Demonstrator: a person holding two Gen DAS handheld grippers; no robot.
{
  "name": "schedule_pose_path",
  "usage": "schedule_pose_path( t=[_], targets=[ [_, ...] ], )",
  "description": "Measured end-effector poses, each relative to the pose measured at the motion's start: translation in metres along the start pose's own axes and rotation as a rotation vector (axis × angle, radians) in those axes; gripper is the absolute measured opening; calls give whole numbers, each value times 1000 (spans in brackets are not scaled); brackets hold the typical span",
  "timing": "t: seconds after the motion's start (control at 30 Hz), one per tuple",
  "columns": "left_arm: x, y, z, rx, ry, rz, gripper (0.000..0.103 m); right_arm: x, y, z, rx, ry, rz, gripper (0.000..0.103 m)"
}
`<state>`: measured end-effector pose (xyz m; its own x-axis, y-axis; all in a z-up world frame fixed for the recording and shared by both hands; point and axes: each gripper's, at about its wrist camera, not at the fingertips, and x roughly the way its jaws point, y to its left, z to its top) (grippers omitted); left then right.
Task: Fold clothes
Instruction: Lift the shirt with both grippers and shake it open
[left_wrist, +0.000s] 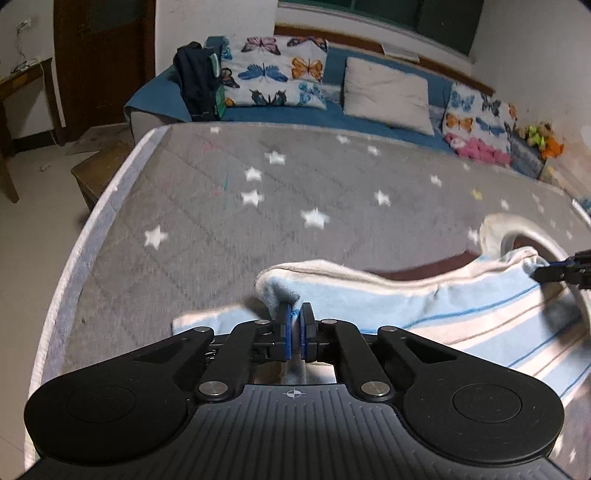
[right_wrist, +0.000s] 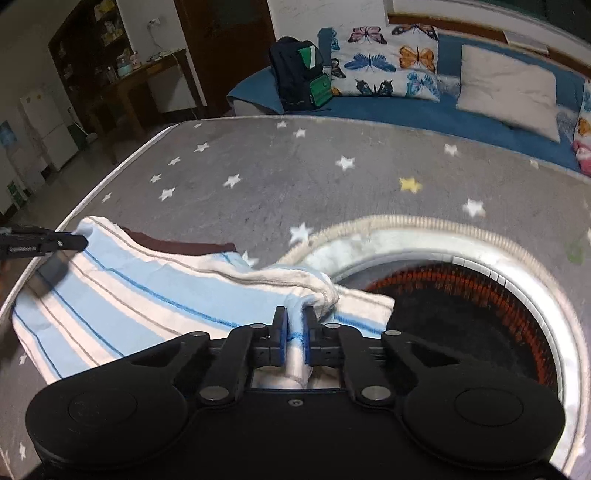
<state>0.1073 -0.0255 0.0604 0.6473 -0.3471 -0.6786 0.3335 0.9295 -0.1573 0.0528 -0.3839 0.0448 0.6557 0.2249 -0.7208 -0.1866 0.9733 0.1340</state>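
A light blue and white striped cloth (left_wrist: 461, 314) lies stretched over the grey star-patterned cover (left_wrist: 207, 221). My left gripper (left_wrist: 294, 314) is shut on its left corner, the fabric pinched between the blue pads. In the right wrist view the same striped cloth (right_wrist: 122, 295) spreads to the left, and my right gripper (right_wrist: 295, 317) is shut on its right corner, a fold of fabric between the pads. Each gripper's tip shows in the other view, the right gripper (left_wrist: 561, 271) at the right edge and the left gripper (right_wrist: 48, 243) at the left edge. A dark brown garment (right_wrist: 177, 242) peeks out from under the cloth.
A round opening with a glowing orange heater (right_wrist: 472, 295) sits in the cover beside my right gripper, ringed by a cream trim (right_wrist: 406, 221). Behind are a blue sofa (left_wrist: 369, 122) with butterfly cushions (left_wrist: 273, 70), a dark backpack (right_wrist: 299, 74) and a wooden table (left_wrist: 22, 81).
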Motion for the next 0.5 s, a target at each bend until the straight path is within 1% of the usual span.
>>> schedule_pose_path(
  t=[0.1,0.13,0.2,0.23,0.27,0.33,0.37,0.43,0.47,0.5],
  targets=[
    [-12,-1,30,-34,-69,-11,4,-10,2,26,-16,-66,-30,6],
    [-20,-4,48,-32,-113,0,4,-15,4,38,-23,-99,-47,6],
    [-31,-8,68,-28,-166,4,4,-28,8,62,-42,-167,-76,5],
    [-43,-11,87,-30,-220,6,4,-38,9,76,-44,-214,-89,5],
    [-50,-13,95,-31,-244,6,4,-50,11,91,-47,-268,-102,5],
    [-84,-20,132,-30,-367,0,4,-75,15,113,-59,-365,-126,5],
    [-93,-23,139,-28,-396,-2,4,-93,18,126,-73,-433,-145,5],
    [-134,-33,165,-14,-528,-18,4,-126,23,145,-87,-547,-162,5],
    [-148,-36,171,-8,-566,-30,4,-144,26,151,-94,-606,-167,5],
    [-161,-40,176,-2,-604,-42,4,-156,28,155,-102,-647,-170,5]
  ],
)
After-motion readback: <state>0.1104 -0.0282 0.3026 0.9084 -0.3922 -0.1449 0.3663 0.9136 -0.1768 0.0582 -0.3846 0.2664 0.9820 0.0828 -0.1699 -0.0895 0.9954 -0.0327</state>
